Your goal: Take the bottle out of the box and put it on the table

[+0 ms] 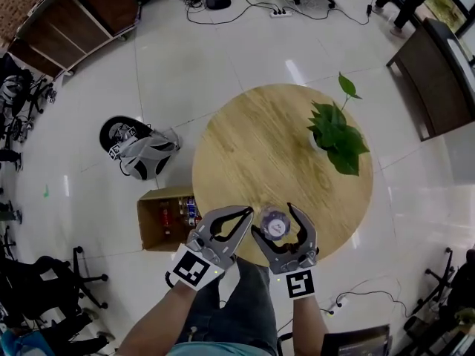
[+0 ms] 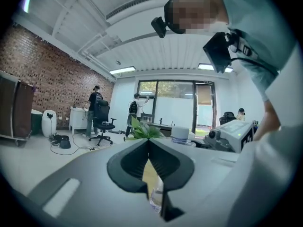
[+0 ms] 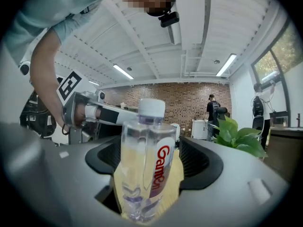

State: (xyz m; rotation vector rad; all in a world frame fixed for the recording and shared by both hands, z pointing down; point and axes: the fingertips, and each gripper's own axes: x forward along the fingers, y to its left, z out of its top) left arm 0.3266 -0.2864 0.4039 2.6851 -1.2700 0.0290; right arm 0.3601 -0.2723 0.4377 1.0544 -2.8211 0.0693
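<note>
A clear bottle [image 1: 277, 225] with a white cap and a red-lettered label stands upright on the round wooden table [image 1: 260, 139], close to its near edge. My right gripper [image 1: 273, 219] is open around it. In the right gripper view the bottle [image 3: 147, 160] fills the space between the jaws, with a thin gap on each side. My left gripper [image 1: 247, 212] is just left of the bottle, shut and empty, tips touching. The open cardboard box [image 1: 152, 232] sits on the floor left of the table with more bottles [image 1: 183, 211] inside.
A potted green plant [image 1: 338, 136] stands on the table's far right. On the floor beyond the box lies a white and black device [image 1: 141, 150]. Wooden shelves [image 1: 70, 21] are at the upper left, a dark bench [image 1: 434, 80] at the right, and cables [image 1: 252, 6] at the back.
</note>
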